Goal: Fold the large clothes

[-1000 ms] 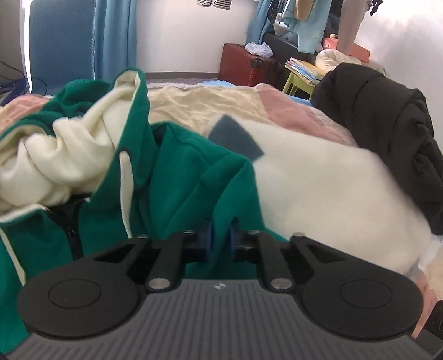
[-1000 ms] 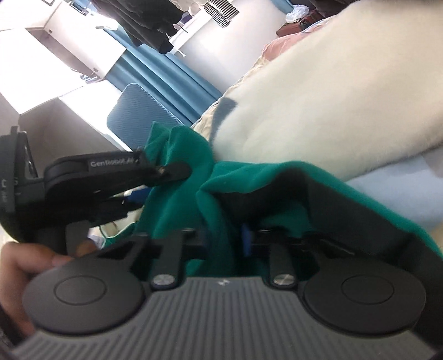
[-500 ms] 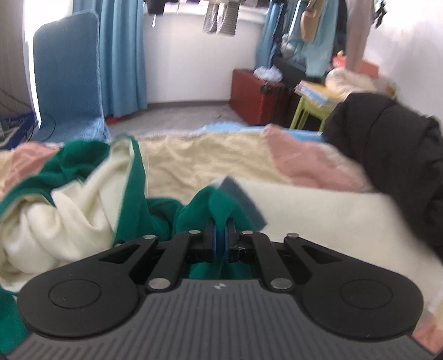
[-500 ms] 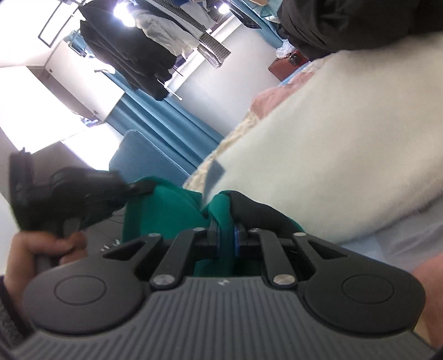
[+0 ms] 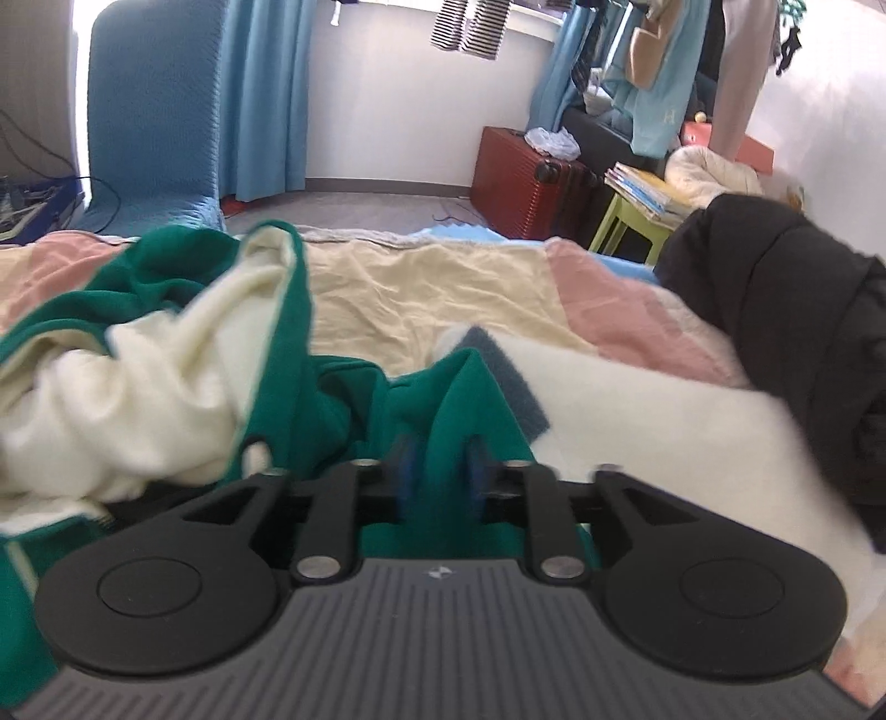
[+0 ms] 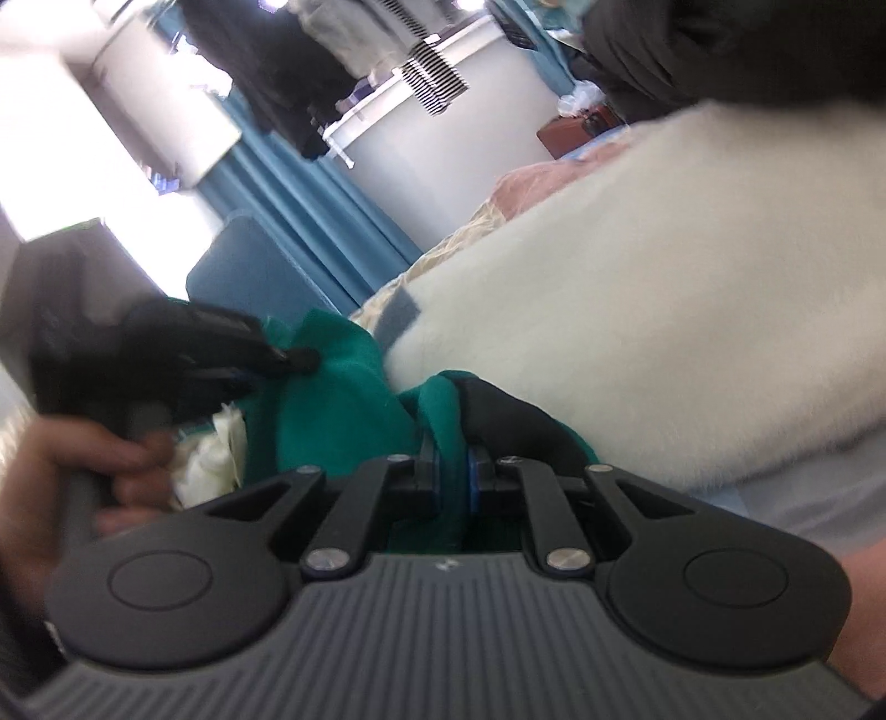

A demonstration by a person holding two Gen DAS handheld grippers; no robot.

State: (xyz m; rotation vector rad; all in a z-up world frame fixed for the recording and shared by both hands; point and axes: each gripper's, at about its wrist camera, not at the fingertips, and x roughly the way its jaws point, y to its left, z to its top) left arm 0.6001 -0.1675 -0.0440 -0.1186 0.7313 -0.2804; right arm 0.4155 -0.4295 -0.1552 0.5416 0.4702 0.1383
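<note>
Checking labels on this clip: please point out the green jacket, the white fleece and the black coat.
green jacket (image 5: 443, 410): left wrist view, on the fold rising between the fingers.
white fleece (image 5: 664, 437): left wrist view, on its flat top.
black coat (image 5: 775, 288): left wrist view, on its bulging side.

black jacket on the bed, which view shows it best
The left wrist view: the black jacket lies heaped at the right, mostly visible. The right wrist view catches only a blurred dark edge along the top.

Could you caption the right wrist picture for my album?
Right gripper pinches a green garment beside a fluffy white blanket.
</note>
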